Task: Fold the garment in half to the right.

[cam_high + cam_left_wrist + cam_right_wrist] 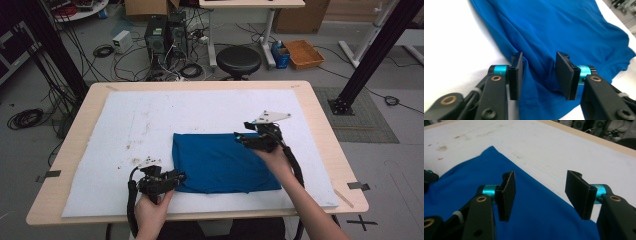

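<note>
Blue cloth [222,162] flat on white mat [125,130]. Left gripper [175,177] jaws open at near-left corner; right gripper [241,136] jaws open over far edge.

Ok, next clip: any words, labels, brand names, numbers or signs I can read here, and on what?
None can be read.
Blue cloth: no print or tag showing.
White mat: brown stains, no writing.
Left hand-held gripper and right hand-held gripper: no markings.
Computer tower on the floor: front label too small to read.

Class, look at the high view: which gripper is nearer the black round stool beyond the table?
Right. The right gripper sits at the blue cloth's far edge, closer to the stool; the left gripper is at the cloth's near-left corner.
</note>
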Available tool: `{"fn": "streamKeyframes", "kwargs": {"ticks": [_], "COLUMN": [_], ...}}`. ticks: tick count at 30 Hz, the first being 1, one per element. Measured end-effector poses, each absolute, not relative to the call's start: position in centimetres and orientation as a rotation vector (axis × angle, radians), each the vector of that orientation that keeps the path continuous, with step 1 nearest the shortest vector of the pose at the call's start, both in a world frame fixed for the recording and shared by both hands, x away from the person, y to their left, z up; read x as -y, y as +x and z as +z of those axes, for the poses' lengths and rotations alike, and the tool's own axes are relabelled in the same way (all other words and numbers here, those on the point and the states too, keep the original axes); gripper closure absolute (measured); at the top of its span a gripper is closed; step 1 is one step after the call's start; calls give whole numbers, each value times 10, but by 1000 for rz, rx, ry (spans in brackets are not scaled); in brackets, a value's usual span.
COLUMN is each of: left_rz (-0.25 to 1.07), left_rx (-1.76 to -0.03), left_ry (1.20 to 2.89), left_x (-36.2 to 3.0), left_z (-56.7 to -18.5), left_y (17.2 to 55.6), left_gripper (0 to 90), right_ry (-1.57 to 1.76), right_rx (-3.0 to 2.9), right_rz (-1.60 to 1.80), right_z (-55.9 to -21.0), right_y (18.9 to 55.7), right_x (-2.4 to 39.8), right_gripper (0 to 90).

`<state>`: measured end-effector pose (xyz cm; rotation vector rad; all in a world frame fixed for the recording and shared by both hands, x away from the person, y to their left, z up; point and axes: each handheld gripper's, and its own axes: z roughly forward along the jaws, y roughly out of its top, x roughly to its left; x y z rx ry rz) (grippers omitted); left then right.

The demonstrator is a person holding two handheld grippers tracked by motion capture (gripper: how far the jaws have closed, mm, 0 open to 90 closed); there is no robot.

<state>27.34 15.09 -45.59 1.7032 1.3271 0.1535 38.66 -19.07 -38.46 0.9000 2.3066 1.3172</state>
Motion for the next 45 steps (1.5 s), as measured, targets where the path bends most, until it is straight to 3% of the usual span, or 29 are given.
{"fn": "streamKeyframes", "kwargs": {"ticks": [9, 15, 23, 28, 34, 40, 45], "left_rz": [237, 272, 281, 283, 277, 271, 319], "left_rx": [-1310, -1305, -1305, -1303, -1305, -1303, -1190], "left_ry": [1749, 1764, 1766, 1766, 1765, 1764, 1787], "left_x": [-144, -142, -142, -142, -142, -143, -133], "left_z": [-455, -455, -455, -455, -455, -454, -436], "left_y": [270, 267, 266, 266, 266, 266, 260], "left_gripper": [747, 822, 840, 840, 839, 846, 850], "right_ry": [931, 955, 961, 969, 888, 884, 856], "right_rx": [-2430, -2502, -2572, -2580, -2608, -2573, -2549], "right_rz": [1358, 1318, 1203, 1150, 1043, 1119, 1229], "right_z": [-393, -408, -428, -439, -440, -427, -403], "right_y": [422, 438, 452, 459, 457, 455, 450], "right_x": [101, 46, -5, -21, -30, -21, 0], "right_gripper": [545, 568, 633, 699, 876, 883, 882]}}
